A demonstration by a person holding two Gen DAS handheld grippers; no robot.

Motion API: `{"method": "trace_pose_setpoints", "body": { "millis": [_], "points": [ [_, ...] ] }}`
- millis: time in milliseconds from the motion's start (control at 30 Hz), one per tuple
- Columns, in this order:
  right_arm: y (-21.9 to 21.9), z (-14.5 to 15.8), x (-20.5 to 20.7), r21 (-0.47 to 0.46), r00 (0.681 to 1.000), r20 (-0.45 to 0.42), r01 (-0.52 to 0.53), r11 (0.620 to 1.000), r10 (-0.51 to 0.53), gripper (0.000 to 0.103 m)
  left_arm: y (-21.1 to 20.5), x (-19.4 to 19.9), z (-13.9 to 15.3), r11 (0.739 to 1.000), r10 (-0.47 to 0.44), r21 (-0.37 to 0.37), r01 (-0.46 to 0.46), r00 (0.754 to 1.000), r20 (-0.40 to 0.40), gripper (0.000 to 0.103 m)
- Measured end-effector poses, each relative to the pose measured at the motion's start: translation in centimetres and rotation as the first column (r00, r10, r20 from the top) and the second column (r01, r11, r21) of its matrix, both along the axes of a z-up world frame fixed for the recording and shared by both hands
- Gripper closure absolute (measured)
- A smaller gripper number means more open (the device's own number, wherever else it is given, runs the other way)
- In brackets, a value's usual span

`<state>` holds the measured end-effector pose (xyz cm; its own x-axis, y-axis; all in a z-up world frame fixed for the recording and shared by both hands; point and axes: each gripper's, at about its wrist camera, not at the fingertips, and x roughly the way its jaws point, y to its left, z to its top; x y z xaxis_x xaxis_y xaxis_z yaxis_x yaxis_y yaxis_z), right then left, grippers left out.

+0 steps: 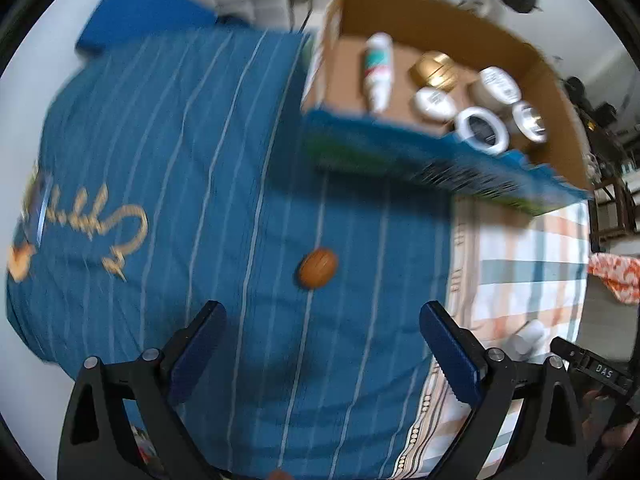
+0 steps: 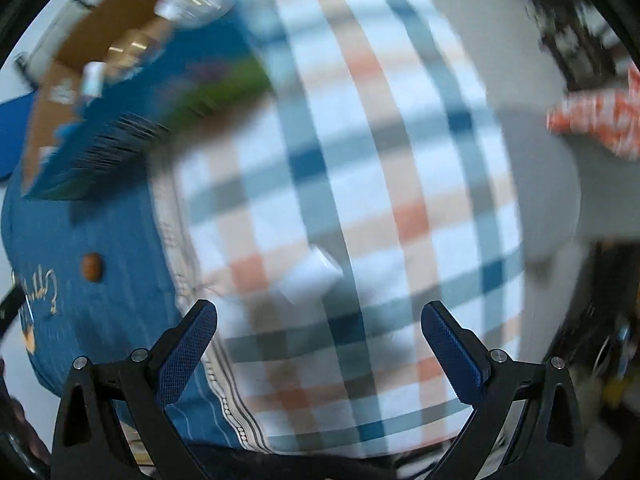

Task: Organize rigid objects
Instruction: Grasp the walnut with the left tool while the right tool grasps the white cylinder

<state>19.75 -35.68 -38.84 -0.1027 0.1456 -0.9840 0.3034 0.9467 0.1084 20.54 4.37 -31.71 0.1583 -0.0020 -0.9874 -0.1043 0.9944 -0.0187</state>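
A small brown oval object (image 1: 318,268) lies on the blue striped cloth (image 1: 160,152), just ahead of my open, empty left gripper (image 1: 322,320). It also shows far left in the right wrist view (image 2: 92,267). A white cylindrical container (image 2: 310,278) lies on the checked cloth (image 2: 400,200) just ahead of my open, empty right gripper (image 2: 318,322); it also shows in the left wrist view (image 1: 526,340). A cardboard box (image 1: 536,68) at the back holds a white tube (image 1: 378,70), a gold jar (image 1: 434,68) and several white jars (image 1: 482,130).
The box has a blue and green front wall (image 1: 440,164), also blurred in the right wrist view (image 2: 132,120). An orange patterned cloth (image 2: 600,120) hangs at the right. A blue pad (image 1: 136,12) lies beyond the striped cloth. The table edge curves at the right.
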Motion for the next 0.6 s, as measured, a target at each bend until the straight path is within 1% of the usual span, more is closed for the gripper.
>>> {"method": "trace_pose_setpoints", "body": {
  "millis": [67, 100, 167, 233, 267, 333, 400, 433, 467, 500, 600],
  "points": [
    [-0.6, -2.4, -0.5, 0.033, 0.998, -0.038, 0.059, 0.998, -0.058, 0.000, 1.0, -0.1, -2.0, 0.999, 0.039, -0.014, -0.039, 0.998, -0.048, 0.004],
    [-0.8, -3.4, -0.8, 0.049, 0.994, -0.056, 0.096, 0.994, -0.093, 0.001, 1.7, 0.0, -3.2, 0.997, 0.070, -0.021, -0.072, 0.994, -0.086, 0.004],
    [-1.2, -5.1, -1.0, 0.083, 0.985, -0.079, 0.157, 0.984, -0.150, 0.006, 2.5, 0.0, -4.7, 0.993, 0.108, -0.041, -0.113, 0.987, -0.118, 0.004],
    [-1.3, -6.3, -1.1, 0.103, 0.978, -0.095, 0.197, 0.975, -0.188, 0.017, 3.2, 0.5, -6.0, 0.988, 0.145, -0.040, -0.152, 0.979, -0.142, 0.004],
    [-1.2, -6.9, -1.0, 0.106, 0.975, -0.103, 0.207, 0.973, -0.196, 0.021, 3.4, 0.8, -6.8, 0.986, 0.155, -0.041, -0.163, 0.976, -0.151, 0.004],
    [-0.9, -7.6, -0.8, 0.106, 0.973, -0.115, 0.210, 0.972, -0.198, 0.036, 3.4, 1.3, -8.0, 0.985, 0.156, -0.039, -0.165, 0.973, -0.172, 0.004],
    [-0.3, -7.6, -0.4, 0.082, 0.975, -0.122, 0.196, 0.977, -0.186, 0.040, 3.2, 1.9, -8.9, 0.986, 0.149, -0.041, -0.159, 0.971, -0.185, 0.004],
    [-0.1, -7.5, -0.3, 0.068, 0.977, -0.114, 0.191, 0.979, -0.183, 0.045, 3.0, 2.1, -9.4, 0.987, 0.143, -0.041, -0.153, 0.971, -0.191, 0.004],
    [0.1, -7.3, -0.1, 0.059, 0.979, -0.104, 0.180, 0.982, -0.173, 0.052, 2.9, 2.4, -9.7, 0.988, 0.135, -0.046, -0.147, 0.972, -0.194, 0.004],
    [0.6, -7.2, 0.2, 0.027, 0.984, -0.100, 0.148, 0.989, -0.145, 0.061, 2.8, 2.6, -9.9, 0.989, 0.131, -0.044, -0.142, 0.972, -0.197, 0.004],
    [1.4, -7.1, 0.6, 0.015, 0.989, -0.107, 0.102, 0.995, -0.100, 0.065, 2.5, 3.1, -10.7, 0.991, 0.116, -0.041, -0.127, 0.972, -0.202, 0.008]
  ]
}}
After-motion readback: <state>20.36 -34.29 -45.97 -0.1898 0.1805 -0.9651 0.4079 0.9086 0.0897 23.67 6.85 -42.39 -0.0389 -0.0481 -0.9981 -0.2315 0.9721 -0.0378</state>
